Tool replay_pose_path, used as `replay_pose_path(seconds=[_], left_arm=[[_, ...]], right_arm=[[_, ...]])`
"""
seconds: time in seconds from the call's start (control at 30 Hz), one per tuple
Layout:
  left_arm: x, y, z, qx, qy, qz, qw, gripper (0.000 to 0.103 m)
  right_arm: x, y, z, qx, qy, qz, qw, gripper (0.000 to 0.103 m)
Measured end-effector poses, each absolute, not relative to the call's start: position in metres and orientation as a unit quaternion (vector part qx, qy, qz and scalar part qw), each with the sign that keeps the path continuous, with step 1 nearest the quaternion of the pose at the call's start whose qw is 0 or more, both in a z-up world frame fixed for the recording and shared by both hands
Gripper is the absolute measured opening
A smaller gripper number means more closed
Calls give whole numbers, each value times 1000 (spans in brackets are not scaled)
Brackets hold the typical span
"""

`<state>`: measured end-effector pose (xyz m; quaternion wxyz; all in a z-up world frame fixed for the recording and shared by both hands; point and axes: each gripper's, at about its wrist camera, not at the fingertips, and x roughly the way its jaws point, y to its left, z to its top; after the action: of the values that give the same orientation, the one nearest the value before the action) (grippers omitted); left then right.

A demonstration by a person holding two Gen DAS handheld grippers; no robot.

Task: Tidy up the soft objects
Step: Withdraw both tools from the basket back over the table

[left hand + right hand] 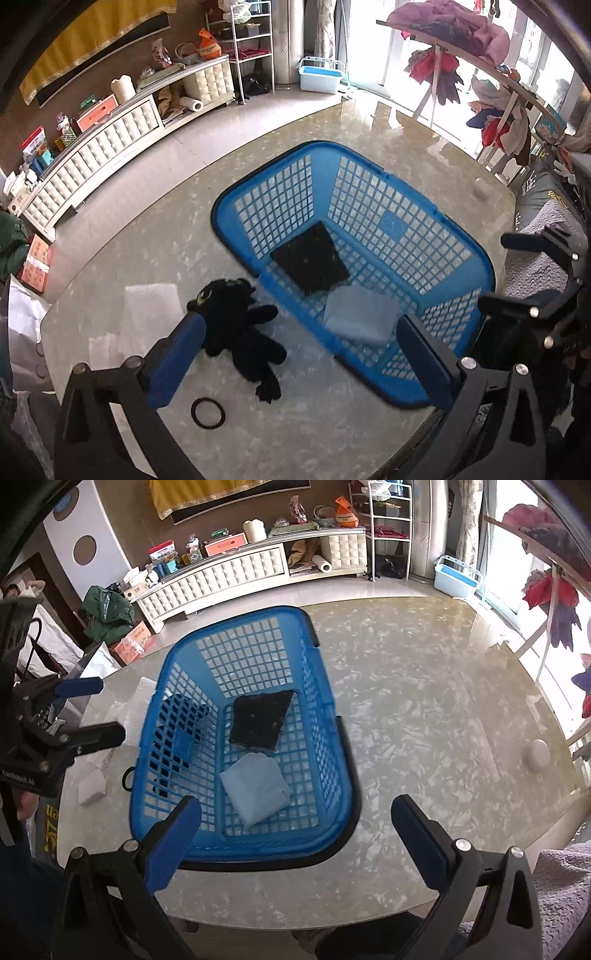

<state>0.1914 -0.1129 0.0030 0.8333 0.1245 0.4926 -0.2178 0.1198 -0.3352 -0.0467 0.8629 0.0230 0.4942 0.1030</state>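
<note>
A blue mesh basket (393,223) (183,743) stands on the marble table (166,258). Inside it lie a black cloth (312,258) (260,718) and a folded light-blue cloth (360,314) (255,786). A black plush dragon (240,325) lies on the table just outside the basket's left wall. My left gripper (301,350) (110,710) hangs open and empty above the plush and the basket's near corner. My right gripper (295,834) (493,271) is open and empty over the basket's near rim.
A black ring (208,412) (127,777) lies on the table near the plush. A small white round object (539,755) sits at the table's far right. A grey knitted blanket (565,897) lies past the table edge. White paper (151,306) rests left of the plush.
</note>
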Motion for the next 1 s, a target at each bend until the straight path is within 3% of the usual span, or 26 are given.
replay_pose_path(seconds=[0.6, 1.0], left_arm=[[134, -7, 16, 74, 465, -177, 864, 103], [117, 89, -4, 33, 482, -110, 868, 103]], right_arm=[[116, -233, -20, -45, 475, 173, 862, 103], [124, -150, -40, -100, 481, 230, 840, 103]])
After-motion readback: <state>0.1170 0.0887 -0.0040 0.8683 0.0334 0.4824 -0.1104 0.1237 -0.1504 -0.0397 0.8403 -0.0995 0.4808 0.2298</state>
